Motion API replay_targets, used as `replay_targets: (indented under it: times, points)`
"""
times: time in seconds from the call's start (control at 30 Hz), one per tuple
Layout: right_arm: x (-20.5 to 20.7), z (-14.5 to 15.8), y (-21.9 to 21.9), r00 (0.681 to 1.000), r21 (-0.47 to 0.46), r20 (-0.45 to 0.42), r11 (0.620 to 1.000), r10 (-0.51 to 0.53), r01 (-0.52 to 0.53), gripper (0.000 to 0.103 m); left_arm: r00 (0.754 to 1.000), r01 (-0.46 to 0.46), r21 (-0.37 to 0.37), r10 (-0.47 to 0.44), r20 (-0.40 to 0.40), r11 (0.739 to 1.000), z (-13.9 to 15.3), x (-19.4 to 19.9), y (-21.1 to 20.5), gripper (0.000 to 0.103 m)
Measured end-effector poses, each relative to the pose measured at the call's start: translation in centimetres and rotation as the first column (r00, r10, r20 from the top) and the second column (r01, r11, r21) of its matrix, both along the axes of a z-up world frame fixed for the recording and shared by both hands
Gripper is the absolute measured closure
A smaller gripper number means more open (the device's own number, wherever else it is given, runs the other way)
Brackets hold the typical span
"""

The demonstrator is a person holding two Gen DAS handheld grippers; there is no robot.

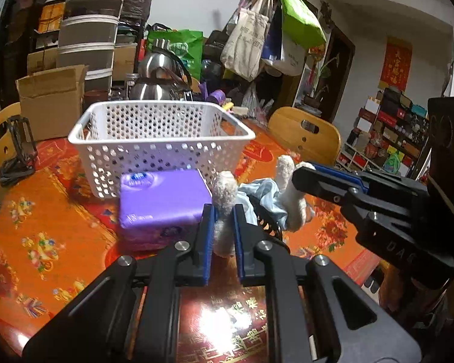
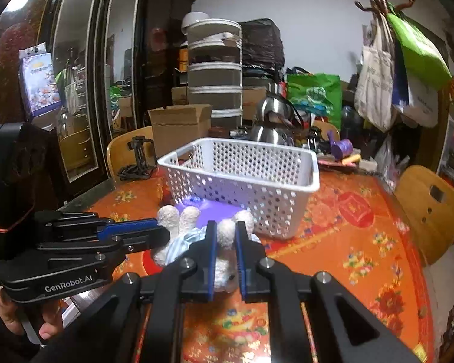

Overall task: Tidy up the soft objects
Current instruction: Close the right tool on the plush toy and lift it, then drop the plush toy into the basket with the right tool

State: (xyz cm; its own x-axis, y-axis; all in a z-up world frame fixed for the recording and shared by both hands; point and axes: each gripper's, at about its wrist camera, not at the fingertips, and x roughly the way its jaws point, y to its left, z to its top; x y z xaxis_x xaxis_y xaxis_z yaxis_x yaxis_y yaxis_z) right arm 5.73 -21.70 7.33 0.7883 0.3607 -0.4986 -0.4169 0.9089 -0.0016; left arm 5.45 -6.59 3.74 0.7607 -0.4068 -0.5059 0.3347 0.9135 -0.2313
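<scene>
A plush toy [image 1: 224, 211] of nubby, off-white, towel-like fabric hangs between the two grippers, just above the orange floral tablecloth [image 1: 45, 211]. Its limbs are stubby and rounded at the tips, the pile a little greyed. A pale blue cloth [image 1: 257, 196], crumpled in loose folds, wraps its middle like a garment. In the right wrist view, what looks like a small stitched face shows low on the toy [image 2: 227, 269], though blur hides the detail.

The left gripper [image 1: 222, 211] is clamped on one plush limb: the blue-padded fingers press the fabric flat between them, and the limb's rounded end pokes up past the tips. The right gripper [image 2: 226, 236] is likewise closed on another part of the toy, white pile squeezed between its blue pads. Seen from the left wrist view, the right gripper [image 1: 302, 175] reaches in from the right, its tips buried in the white fabric; seen from the right wrist view, the left gripper [image 2: 163, 230] comes in from the left, with a person's hand [image 2: 24, 323] below it.

Just behind the toy lies a purple soft pack [image 1: 163, 202] in glossy wrapping, with a blue and white mark on top, its far edge touching the near wall of a white perforated plastic basket [image 1: 166, 151]. The basket stands upright at the middle of the table. Farther back stand a steel kettle [image 1: 160, 75] and an open cardboard box [image 1: 51, 99].
</scene>
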Motion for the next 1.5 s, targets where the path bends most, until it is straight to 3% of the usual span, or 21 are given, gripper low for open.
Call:
replay_targets:
  times: [0.3,0.5,0.73,0.97,1.0,1.03,1.07,1.1,1.13,1.3,1.5]
  points:
    - [2.9,5.9,2.8,0.995,-0.03,0.089,0.998,0.048,-0.046,0.093,0.996,-0.043,-0.018,0.044,0.073,0.999,6.3,3.2,3.1,0.092]
    - [8.8,9.0,3.8,0.993,-0.009,0.102,0.998,0.06,-0.059,0.093,0.995,-0.08,0.003,0.08,0.063,0.997,9.9,10.3,4.5,0.092]
    - [17.3,7.8,4.2,0.997,-0.008,0.062,0.999,0.035,-0.035,0.093,0.992,-0.12,0.041,0.121,-0.028,0.992,8.6,20.3,4.8,0.092]
    - [21.8,5.0,4.5,0.998,-0.016,0.037,0.999,0.053,-0.052,0.091,0.978,-0.182,0.097,0.191,-0.085,0.978,5.6,26.6,4.1,0.091]
    - [22.2,4.4,4.6,0.999,-0.032,0.032,0.999,0.039,-0.038,0.09,0.975,-0.187,0.116,0.199,-0.102,0.976,4.9,27.1,4.0,0.084]
    - [22.5,3.8,4.6,0.999,-0.046,0.027,0.999,0.026,-0.025,0.077,0.971,-0.193,0.131,0.209,-0.117,0.972,4.1,27.4,4.1,0.069]
    - [23.0,3.1,4.5,1.0,-0.056,0.0,0.998,0.015,-0.015,0.049,0.969,-0.197,0.137,0.214,-0.121,0.971,3.4,27.4,4.3,0.059]
    - [23.4,2.4,4.3,0.999,-0.057,-0.04,0.998,0.009,-0.011,0.038,0.97,-0.201,0.139,0.217,-0.112,0.97,2.9,27.3,4.4,0.035]
    - [23.7,1.7,4.0,0.997,-0.057,-0.077,0.998,0.001,-0.005,0.03,0.969,-0.21,0.146,0.226,-0.101,0.967,2.6,27.3,4.5,0.019]
    - [24.0,0.6,1.8,0.992,-0.004,-0.114,0.999,-0.053,0.053,0.03,0.966,-0.216,0.155,0.235,-0.112,0.964,1.5,26.8,4.9,0.017]
    - [24.0,-0.1,0.9,0.987,-0.026,-0.13,0.996,-0.089,0.086,0.03,0.963,-0.221,0.153,0.24,-0.119,0.963,1.0,26.0,5.8,0.016]
